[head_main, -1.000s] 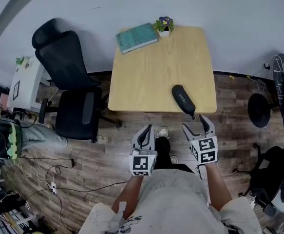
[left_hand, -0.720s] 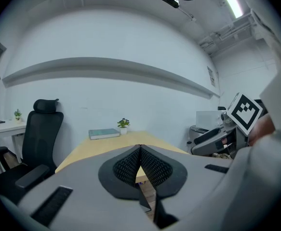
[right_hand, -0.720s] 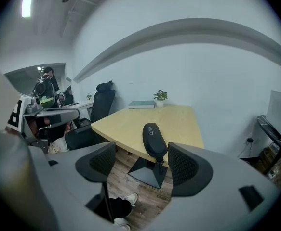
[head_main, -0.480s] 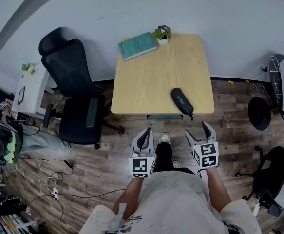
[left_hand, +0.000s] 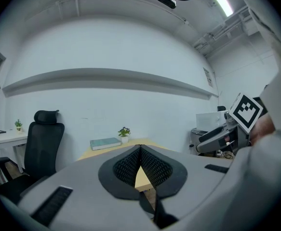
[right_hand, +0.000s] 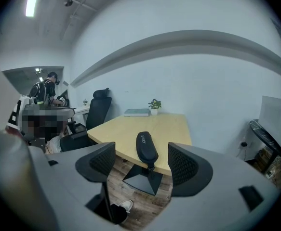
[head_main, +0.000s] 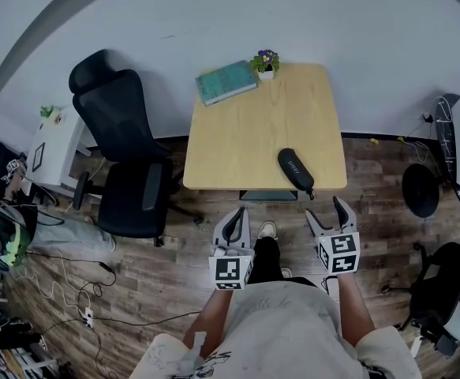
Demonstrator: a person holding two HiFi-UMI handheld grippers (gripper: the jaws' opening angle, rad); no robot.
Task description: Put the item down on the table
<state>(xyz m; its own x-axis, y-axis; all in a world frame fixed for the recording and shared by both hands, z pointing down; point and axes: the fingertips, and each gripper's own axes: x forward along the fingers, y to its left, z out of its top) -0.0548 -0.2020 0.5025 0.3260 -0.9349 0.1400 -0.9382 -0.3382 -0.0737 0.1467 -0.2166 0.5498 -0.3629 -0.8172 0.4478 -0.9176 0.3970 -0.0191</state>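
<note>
Your right gripper [head_main: 327,214] has drawn back from the table edge over the last second, with its jaws wide apart and nothing between them. Your left gripper [head_main: 233,221] hangs beside it over the floor, its jaws closed together on nothing. Beyond them the black case [head_main: 295,170] lies flat on the table [head_main: 245,133], near the front edge toward the right, now well apart from both grippers. I judge the put-down done and you are only clearing off. A short strap seems to hang from the case over the table edge, but it is too small to be sure of, and the print on the case is unreadable. Farther back, the book [head_main: 226,82] and the potted plant [head_main: 266,56] sit at the far edge where they were.
</note>
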